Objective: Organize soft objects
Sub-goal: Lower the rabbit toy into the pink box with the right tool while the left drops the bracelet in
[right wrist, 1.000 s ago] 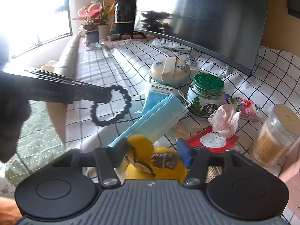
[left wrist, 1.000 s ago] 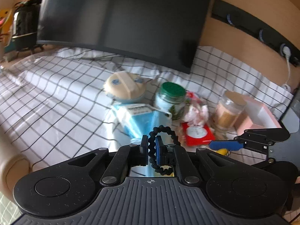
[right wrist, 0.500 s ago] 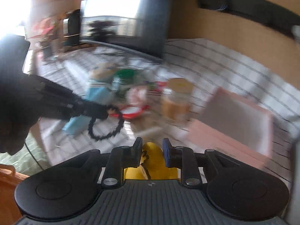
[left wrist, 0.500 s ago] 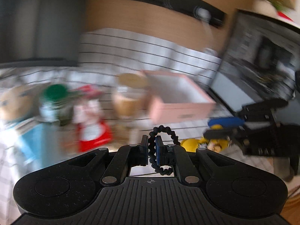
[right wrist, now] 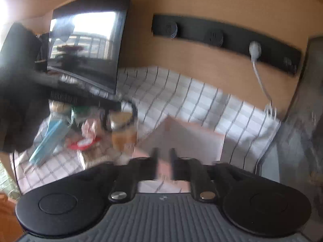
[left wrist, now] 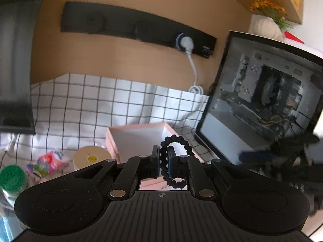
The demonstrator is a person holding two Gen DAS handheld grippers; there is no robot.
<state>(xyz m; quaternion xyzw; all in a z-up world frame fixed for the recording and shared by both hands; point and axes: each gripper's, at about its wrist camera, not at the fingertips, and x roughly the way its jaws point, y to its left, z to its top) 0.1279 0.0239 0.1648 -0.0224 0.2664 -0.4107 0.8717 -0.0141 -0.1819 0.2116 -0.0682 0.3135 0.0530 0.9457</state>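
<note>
My left gripper (left wrist: 162, 161) is shut on a black beaded hair tie (left wrist: 174, 141) and holds it in front of the open pink box (left wrist: 139, 137). In the blurred right wrist view the left gripper (right wrist: 119, 105) shows at the left with the hair tie (right wrist: 129, 113) hanging from it. My right gripper (right wrist: 163, 159) has its jaws a narrow gap apart over the pink box (right wrist: 191, 141); nothing shows between them, and the yellow duck is out of view.
On the checked cloth (left wrist: 90, 100) stand a cork-lid jar (left wrist: 90, 157), a green-lid jar (left wrist: 12, 179) and a pink wrapper (left wrist: 50, 161). A PC case (left wrist: 262, 100) stands right. A blue mask pack (right wrist: 48, 139) and a monitor (right wrist: 86, 46) lie left.
Both grippers swung right from the clutter toward the pink box. The right gripper's jaws narrowed and the yellow duck no longer shows between them. The left still holds the hair tie.
</note>
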